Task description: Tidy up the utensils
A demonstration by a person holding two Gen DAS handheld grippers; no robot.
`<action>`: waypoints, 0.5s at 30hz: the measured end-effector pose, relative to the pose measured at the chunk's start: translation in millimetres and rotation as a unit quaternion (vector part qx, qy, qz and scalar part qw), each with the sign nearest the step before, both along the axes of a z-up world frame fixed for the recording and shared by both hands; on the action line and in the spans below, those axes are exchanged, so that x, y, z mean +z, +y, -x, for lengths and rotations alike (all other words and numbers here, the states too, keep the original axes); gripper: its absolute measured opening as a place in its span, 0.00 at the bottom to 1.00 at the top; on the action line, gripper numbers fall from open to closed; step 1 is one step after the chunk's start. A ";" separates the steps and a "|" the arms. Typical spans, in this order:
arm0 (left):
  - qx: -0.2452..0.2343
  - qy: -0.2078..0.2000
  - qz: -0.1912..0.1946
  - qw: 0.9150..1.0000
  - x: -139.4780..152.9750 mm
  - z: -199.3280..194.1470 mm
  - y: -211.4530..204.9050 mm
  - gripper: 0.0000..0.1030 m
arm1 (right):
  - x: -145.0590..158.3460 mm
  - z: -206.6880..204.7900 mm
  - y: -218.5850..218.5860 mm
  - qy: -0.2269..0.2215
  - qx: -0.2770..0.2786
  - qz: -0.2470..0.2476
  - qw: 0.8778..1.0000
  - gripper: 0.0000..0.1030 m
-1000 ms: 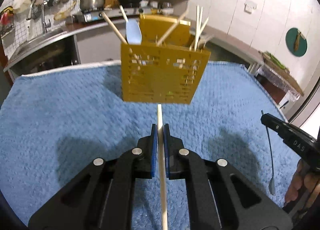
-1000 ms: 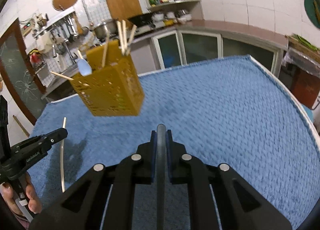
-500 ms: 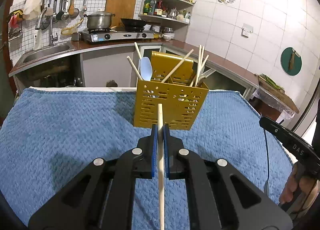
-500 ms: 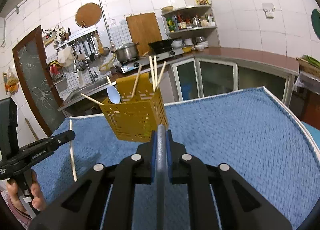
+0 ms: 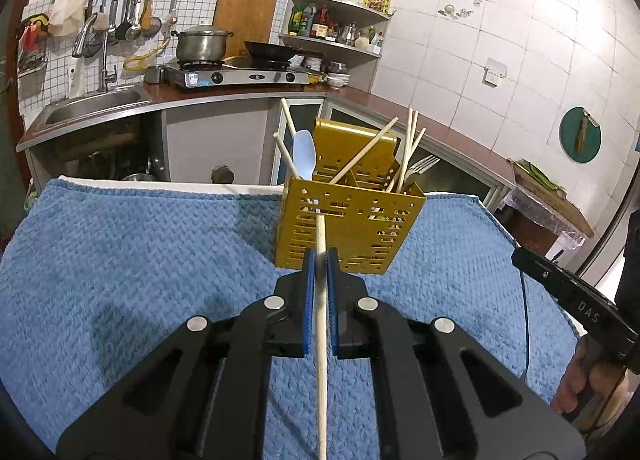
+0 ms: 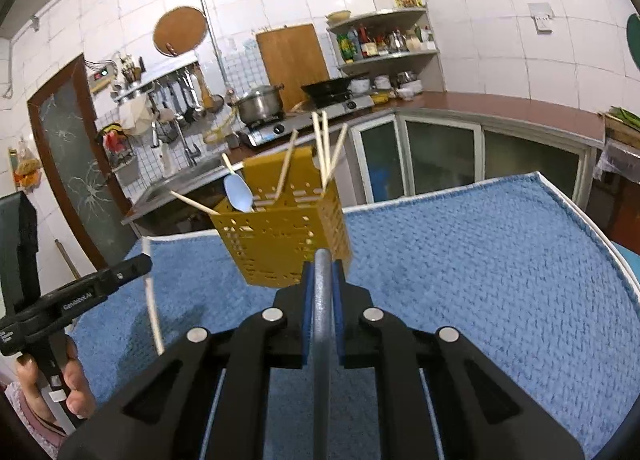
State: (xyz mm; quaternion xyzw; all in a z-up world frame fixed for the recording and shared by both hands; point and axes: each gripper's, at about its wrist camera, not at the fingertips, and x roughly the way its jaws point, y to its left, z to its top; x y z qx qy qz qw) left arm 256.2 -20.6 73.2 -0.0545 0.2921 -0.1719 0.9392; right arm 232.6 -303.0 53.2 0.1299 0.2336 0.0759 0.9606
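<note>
Left gripper (image 5: 318, 260) pinches 1 wooden chopstick (image 5: 321, 340), its long axis aimed at 12 o'clock toward the yellow caddy (image 5: 348, 228) on the blue towel (image 5: 140, 260). Right gripper (image 6: 322, 272) clamps a grey utensil handle (image 6: 321, 324); caddy at 11 o'clock.

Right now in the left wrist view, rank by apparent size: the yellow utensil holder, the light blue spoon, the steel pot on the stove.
1. yellow utensil holder, clearly largest.
2. steel pot and light blue spoon look similar; the pot stands much farther away, so no ranking between them.
</note>
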 end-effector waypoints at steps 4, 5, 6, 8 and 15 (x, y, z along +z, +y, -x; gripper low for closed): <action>-0.002 -0.004 0.002 1.000 3.5 -1.9 -0.1 0.05 | 1.0 -4.0 -0.4 -0.003 0.002 -0.001 1.000 0.09; -0.003 -0.003 0.003 1.000 3.6 -2.6 -0.7 0.05 | -0.5 -6.4 -0.1 0.004 0.000 0.003 1.000 0.09; -0.005 -0.002 0.003 1.000 3.2 -4.3 -1.4 0.05 | -4.9 -11.7 0.8 0.021 -0.004 0.012 1.000 0.09; -0.005 0.002 -0.001 1.000 0.9 -8.5 -3.3 0.04 | -16.6 -25.3 1.7 0.056 -0.002 0.025 0.998 0.09; -0.011 0.040 -0.018 0.999 -19.4 -24.7 -9.2 0.05 | -61.7 -62.1 -4.7 0.126 -0.011 0.045 0.991 0.09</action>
